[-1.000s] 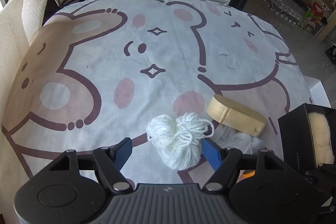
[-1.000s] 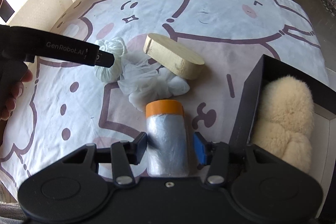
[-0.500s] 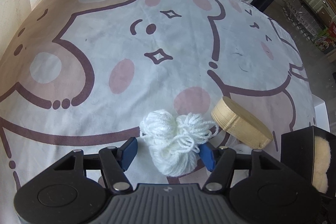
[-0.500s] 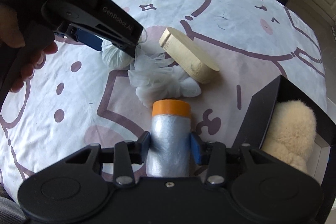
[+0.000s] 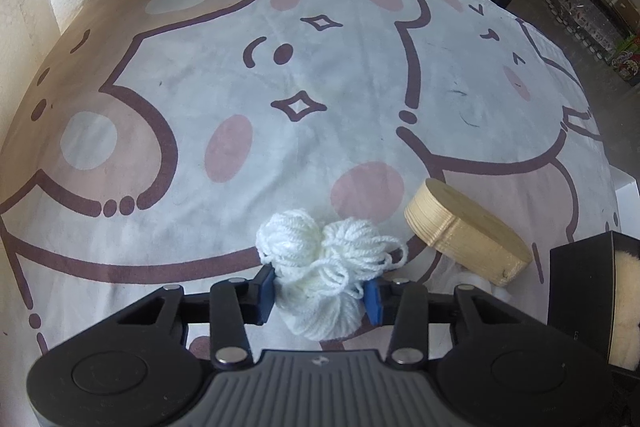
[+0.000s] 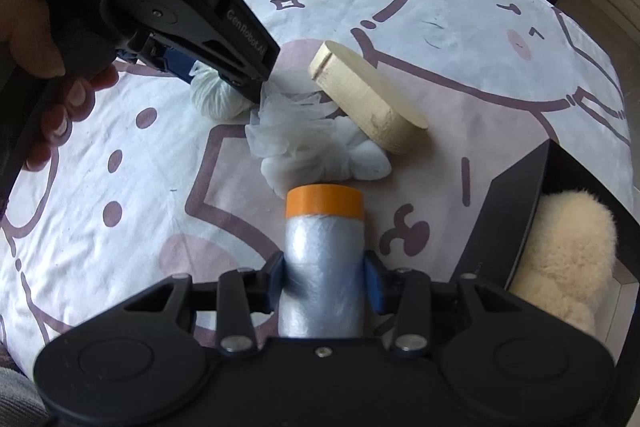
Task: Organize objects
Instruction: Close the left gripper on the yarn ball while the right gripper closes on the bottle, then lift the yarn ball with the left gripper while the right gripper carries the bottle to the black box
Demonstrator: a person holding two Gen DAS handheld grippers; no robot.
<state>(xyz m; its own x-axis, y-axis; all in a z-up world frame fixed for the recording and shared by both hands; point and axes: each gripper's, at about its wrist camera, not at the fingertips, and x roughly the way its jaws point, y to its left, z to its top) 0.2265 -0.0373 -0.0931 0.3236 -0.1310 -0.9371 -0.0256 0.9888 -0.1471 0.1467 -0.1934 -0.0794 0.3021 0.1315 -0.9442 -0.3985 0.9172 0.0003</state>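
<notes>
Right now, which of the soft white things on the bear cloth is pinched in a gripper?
The white yarn ball, clamped between the left gripper pads, which have just been closing. The crumpled white plastic bag lies loose beside the wooden block, touched by no gripper.

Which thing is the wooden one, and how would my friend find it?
Start at the bear-print cloth; near its right side stands a black box. Left of the box lies the oval wooden block, resting partly on crumpled white plastic. It alone is hard, tan and flat-topped.

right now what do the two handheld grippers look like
Both grippers, left and right, are matte black plastic with blue pads on the fingers, round discs and silver screws. The left gripper's side carries white GenRobot.AI lettering, seen from the right wrist view.
</notes>
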